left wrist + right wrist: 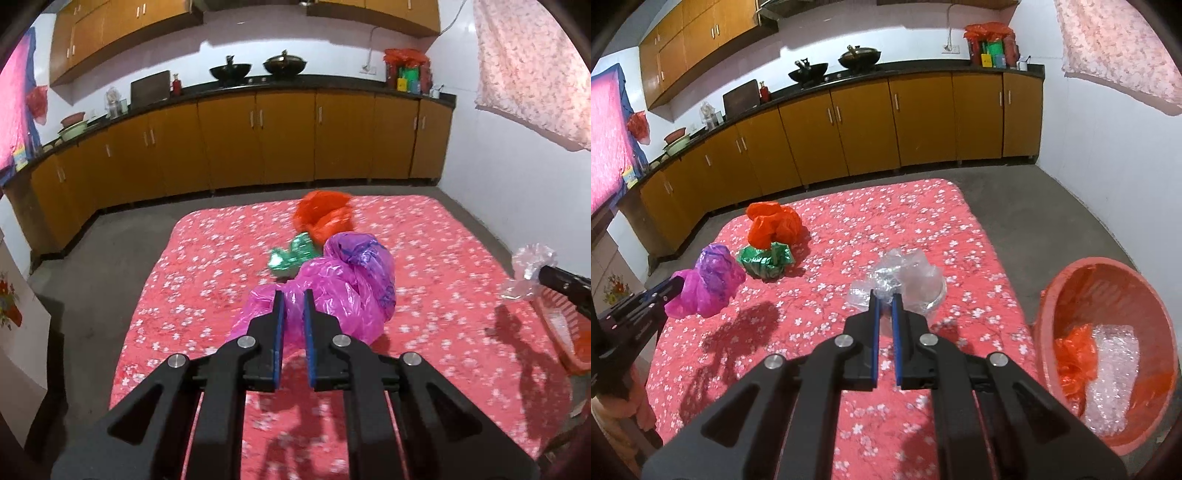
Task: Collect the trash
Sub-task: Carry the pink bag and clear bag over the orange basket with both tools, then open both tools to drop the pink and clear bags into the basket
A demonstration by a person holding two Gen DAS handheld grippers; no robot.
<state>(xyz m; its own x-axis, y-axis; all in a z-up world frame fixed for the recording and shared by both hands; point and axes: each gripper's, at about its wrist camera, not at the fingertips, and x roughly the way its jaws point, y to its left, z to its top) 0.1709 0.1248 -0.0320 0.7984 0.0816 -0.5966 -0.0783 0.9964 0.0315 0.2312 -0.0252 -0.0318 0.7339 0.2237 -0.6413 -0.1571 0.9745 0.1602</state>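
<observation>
My left gripper (pixel 293 295) is shut on a crumpled pink and purple plastic bag (pixel 343 280), held just above the red floral cloth (pixel 207 266). In the right wrist view that same pink bag (pixel 705 284) hangs from the left gripper (pixel 677 284) at the left. My right gripper (pixel 885 295) is shut on a clear crumpled plastic wrap (pixel 905 277), seen from the left as the clear wrap (pixel 532 266). An orange bag (pixel 772 225) and a green foil wrapper (pixel 764 260) lie on the cloth beyond. The red basket (pixel 1045 325) holding orange and bubble-wrap trash stands at the right.
The cloth-covered table (pixel 960 229) ends at a grey floor (pixel 1052 206). Yellow-brown cabinets (pixel 258 140) with a dark counter and two woks run along the far wall. A pink floral cloth (pixel 532 62) hangs on the right wall.
</observation>
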